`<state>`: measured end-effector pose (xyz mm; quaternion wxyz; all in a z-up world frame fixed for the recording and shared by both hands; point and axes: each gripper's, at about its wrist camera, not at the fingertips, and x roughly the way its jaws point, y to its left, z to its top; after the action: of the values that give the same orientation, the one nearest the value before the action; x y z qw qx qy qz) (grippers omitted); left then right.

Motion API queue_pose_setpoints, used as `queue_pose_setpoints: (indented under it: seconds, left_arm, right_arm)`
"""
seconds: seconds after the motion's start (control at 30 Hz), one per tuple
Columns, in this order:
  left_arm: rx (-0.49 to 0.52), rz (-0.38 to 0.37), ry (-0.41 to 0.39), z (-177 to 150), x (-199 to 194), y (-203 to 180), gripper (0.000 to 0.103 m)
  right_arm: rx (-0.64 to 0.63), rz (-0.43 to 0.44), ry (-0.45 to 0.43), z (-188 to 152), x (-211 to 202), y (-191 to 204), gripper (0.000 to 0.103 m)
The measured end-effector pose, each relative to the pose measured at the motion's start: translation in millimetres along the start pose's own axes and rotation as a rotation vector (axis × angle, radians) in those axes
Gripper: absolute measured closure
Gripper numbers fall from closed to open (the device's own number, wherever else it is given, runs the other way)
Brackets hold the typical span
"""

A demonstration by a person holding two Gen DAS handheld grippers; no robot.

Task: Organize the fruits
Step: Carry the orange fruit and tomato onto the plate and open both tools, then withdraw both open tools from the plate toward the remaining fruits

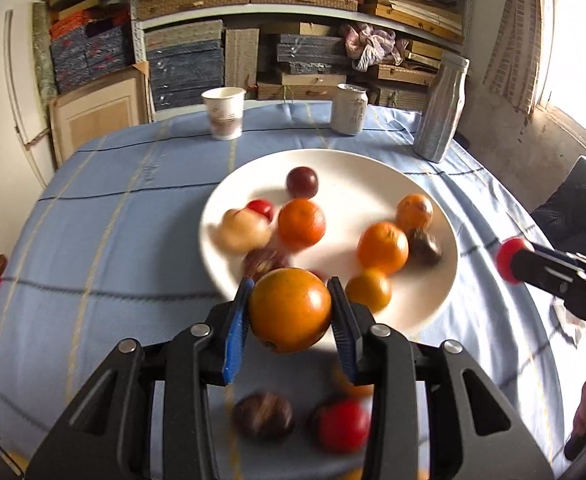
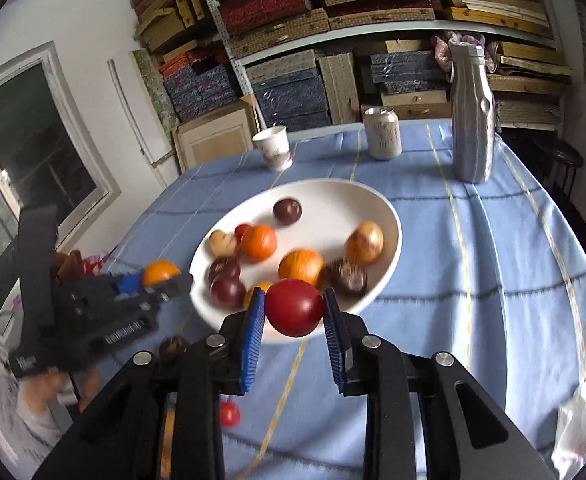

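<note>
- Your left gripper (image 1: 289, 308) is clamped on an orange (image 1: 289, 309); both blue pads press its sides, and it hangs above the near rim of the plate (image 1: 333, 160).
- Your right gripper (image 2: 293, 307) is clamped on a red fruit (image 2: 294, 307), held over the plate's near edge.
- In the left view your right gripper shows at the right edge, the red fruit at its tip.
- In the right view your left gripper shows at the left, with the orange in its pads, beside the plate.
- The white plate sits mid-table on the blue cloth (image 1: 113, 220) and holds several oranges, dark plums, a pale fruit and a small red one.
- Loose on the cloth near you: a dark fruit (image 1: 263, 420) and a red fruit (image 1: 345, 426); motion blur softens them.
- Behind the plate stand a paper cup (image 1: 224, 113), a can (image 1: 350, 109) and a silver bottle (image 1: 441, 110), all upright and apart from the plate.
</note>
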<state>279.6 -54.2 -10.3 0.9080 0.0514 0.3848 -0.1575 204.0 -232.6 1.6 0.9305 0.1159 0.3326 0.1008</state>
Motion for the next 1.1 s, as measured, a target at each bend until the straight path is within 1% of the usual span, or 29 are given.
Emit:
queue_pose_setpoints:
  seconds: [0.13,0.23,0.3,0.37,0.47,0.57,0.6,0.7,0.73,0.77,0.87,0.93,1.0,1.07,1.1]
  left_arm:
    - [-0.015,-0.026,0.027,8,32,-3,0.066]
    - [-0.012,-0.030,0.020,15,43,-5,0.066]
    - [-0.011,-0.050,0.025,20,48,-5,0.066]
    - [0.005,-0.053,0.023,23,54,-8,0.066]
    - [0.006,-0.063,0.027,24,64,-7,0.066]
    - [-0.003,-0.064,0.043,23,74,-5,0.060]
    - [-0.004,-0.064,0.041,22,74,-4,0.060]
    - [-0.006,-0.064,0.039,23,70,-4,0.059]
    - [-0.008,-0.064,0.036,23,68,-4,0.058]
    - [-0.011,-0.062,0.031,23,65,-4,0.054]
    - [-0.023,-0.051,0.004,24,48,1,0.052]
    - [-0.033,-0.047,-0.024,22,29,4,0.051]
    - [-0.048,-0.033,-0.059,17,7,7,0.039]
    - [-0.063,-0.022,-0.081,8,-9,10,0.031]
    - [-0.070,-0.014,-0.089,1,-18,12,0.030]
  right_arm:
    - [0.039,-0.016,0.010,20,37,-6,0.074]
    - [0.055,-0.025,0.023,33,71,-6,0.074]
    - [0.069,-0.020,0.035,38,88,-5,0.074]
    - [0.063,-0.037,0.038,40,103,-3,0.074]
    - [0.039,-0.069,0.041,38,117,-3,0.073]
    - [0.043,-0.059,0.038,37,121,-8,0.069]
    - [0.043,-0.057,0.031,38,119,-8,0.065]
    - [0.035,-0.049,-0.002,42,105,-2,0.064]
    - [0.036,-0.043,-0.014,43,99,-1,0.064]
    - [0.037,-0.036,-0.025,45,93,1,0.064]
    - [0.035,-0.009,-0.084,51,61,9,0.062]
    - [0.033,0.017,-0.128,52,38,15,0.048]
    - [0.028,0.044,-0.187,47,9,23,0.040]
    - [0.012,0.059,-0.214,38,-11,30,0.035]
    - [0.005,0.062,-0.220,29,-19,32,0.031]
